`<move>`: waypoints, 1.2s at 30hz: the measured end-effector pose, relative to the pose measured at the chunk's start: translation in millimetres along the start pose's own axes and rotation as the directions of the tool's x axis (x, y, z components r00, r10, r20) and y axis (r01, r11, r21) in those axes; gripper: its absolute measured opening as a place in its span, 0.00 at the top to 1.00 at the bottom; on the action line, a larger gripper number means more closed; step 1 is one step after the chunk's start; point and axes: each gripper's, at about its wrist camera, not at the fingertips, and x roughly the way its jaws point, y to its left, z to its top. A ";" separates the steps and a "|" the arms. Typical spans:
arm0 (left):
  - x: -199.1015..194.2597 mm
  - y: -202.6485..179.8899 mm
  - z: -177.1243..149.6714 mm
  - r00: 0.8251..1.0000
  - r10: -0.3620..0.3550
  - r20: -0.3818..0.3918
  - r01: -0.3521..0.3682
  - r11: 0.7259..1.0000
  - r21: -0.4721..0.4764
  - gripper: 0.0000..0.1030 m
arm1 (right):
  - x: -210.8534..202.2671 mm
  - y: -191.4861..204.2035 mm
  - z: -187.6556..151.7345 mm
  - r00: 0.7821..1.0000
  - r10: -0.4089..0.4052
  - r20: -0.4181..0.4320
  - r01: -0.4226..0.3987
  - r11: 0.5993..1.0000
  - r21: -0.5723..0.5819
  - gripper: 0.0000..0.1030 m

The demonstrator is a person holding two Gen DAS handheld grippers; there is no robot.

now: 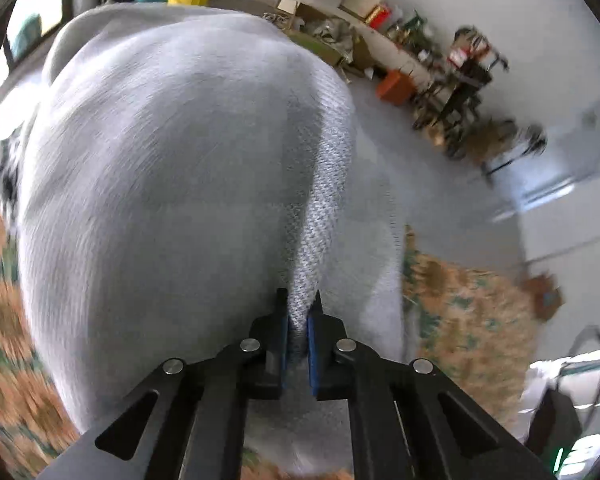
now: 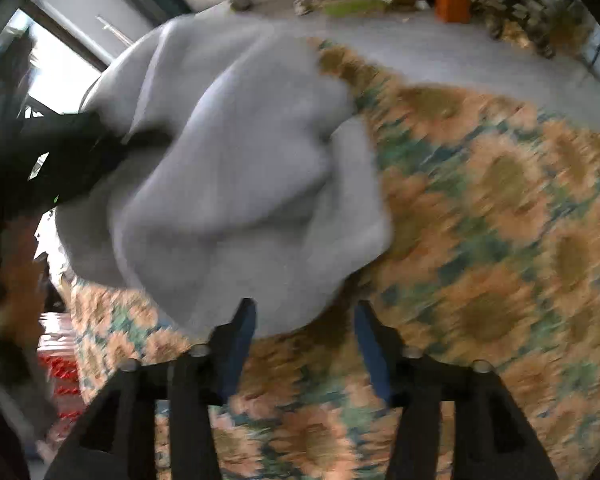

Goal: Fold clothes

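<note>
pale grey knitted garment (image 1: 172, 168) pinched by the left hand-held gripper (image 1: 298, 320), over a sunflower-patterned cloth surface (image 2: 480, 240).

the left wrist view showed the left hand-held gripper clamped on a narrow ridge of the grey knit, blue pads pressed on either side of it, with the rest of the fabric bulging ahead and to the left; the right wrist view showed instead the whole bunched garment lying rumpled on the sunflower cloth, its near edge just ahead of the right hand-held gripper (image 2: 306, 316), whose jaws stood apart with nothing pinched between them. the left hand-held gripper appeared there as a dark blurred shape at the garment's left edge. to the right of the garment the patterned cloth lay bare up to its far edge, with grey floor (image 2: 440, 44) beyond and clutter (image 1: 440, 52) along the wall.
</note>
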 end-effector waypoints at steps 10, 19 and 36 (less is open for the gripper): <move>-19.0 44.0 -78.2 0.998 -0.004 -0.065 0.001 0.999 -0.047 0.93 | -33.9 64.4 78.9 0.984 0.080 0.159 -0.072 0.996 -0.057 0.27; -40.6 90.4 -123.2 0.985 0.098 -0.140 -0.107 0.993 -0.055 0.93 | 11.3 120.4 76.5 0.996 0.079 0.032 -0.072 0.982 -0.177 0.46; -82.8 48.9 111.2 0.994 0.106 0.014 -0.103 0.984 -0.142 0.68 | 17.5 85.6 -21.5 0.994 0.072 -0.079 -0.085 0.978 -0.188 0.62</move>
